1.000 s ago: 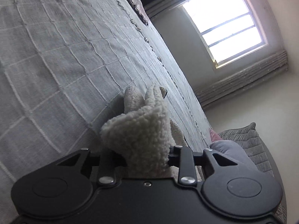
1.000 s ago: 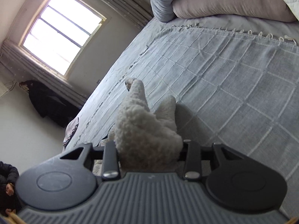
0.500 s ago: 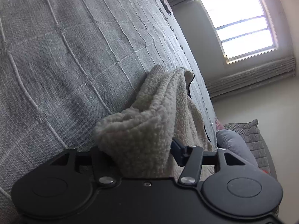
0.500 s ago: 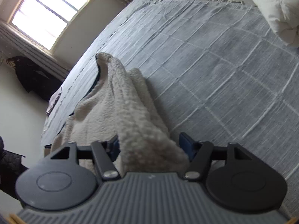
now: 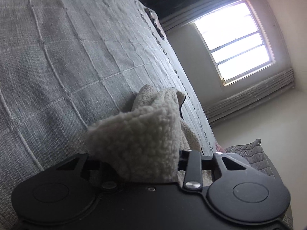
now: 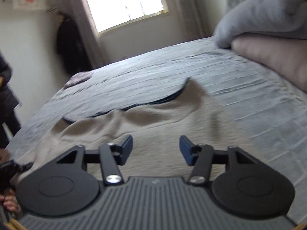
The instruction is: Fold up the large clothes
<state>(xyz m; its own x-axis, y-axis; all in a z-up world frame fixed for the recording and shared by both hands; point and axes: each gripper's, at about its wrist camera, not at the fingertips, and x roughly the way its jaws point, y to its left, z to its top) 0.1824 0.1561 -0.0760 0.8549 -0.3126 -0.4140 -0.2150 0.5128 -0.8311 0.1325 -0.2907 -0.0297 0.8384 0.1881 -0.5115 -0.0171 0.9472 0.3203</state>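
Fleece garment (image 5: pixel 138 140), nubbly cream, bunched and pinched in left gripper (image 5: pixel 142 163) jaws; right gripper (image 6: pixel 155 149) jaws just closing, gaping empty over woven grey bedspread (image 6: pixel 249 99).

wrist views low over bed (image 5: pixel 80 61), facing window (image 6: pixel 122 2)

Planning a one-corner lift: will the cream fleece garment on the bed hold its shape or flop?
Likely floppy: the cream fleece garment lies rumpled in soft ridges on the bedspread. Probably bulky yet light: up close it bunches into thick folds. Its nubby pile should resist slipping.
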